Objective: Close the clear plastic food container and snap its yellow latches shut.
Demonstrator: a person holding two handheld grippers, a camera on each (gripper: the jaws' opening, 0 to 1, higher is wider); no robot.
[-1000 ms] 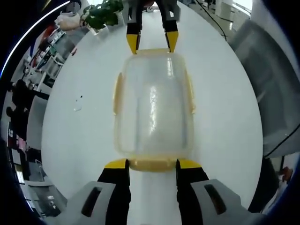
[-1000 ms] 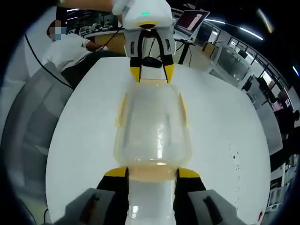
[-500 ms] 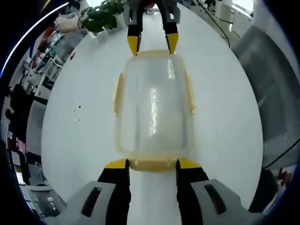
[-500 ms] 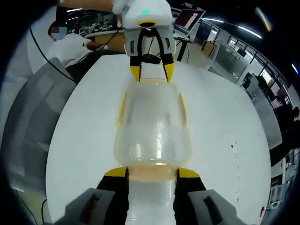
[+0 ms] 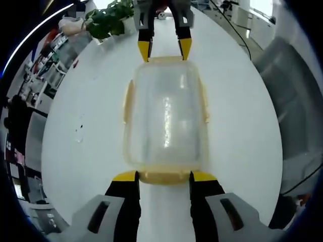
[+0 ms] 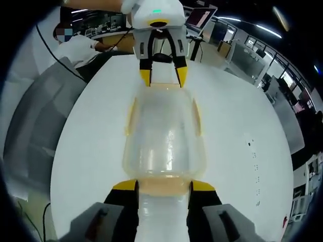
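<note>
Clear plastic container (image 5: 165,118) lay mid-frame on the white desk (image 5: 242,131), left gripper (image 5: 163,176) and right gripper (image 6: 163,185) jaws spread astride its end latches.

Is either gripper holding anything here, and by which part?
Both jaw pairs straddle the container's yellow end latches: left gripper one end, right gripper the opposite. Whether they clamp cannot be told.

- Both cameras shift a little over the second, so the room behind the white table (image 5: 242,126) slides across each view.
- The potted plant (image 5: 108,17) sits slightly lower in the left gripper view.
- In the right gripper view, the seated person (image 6: 75,48) sits nearer the left edge.
</note>
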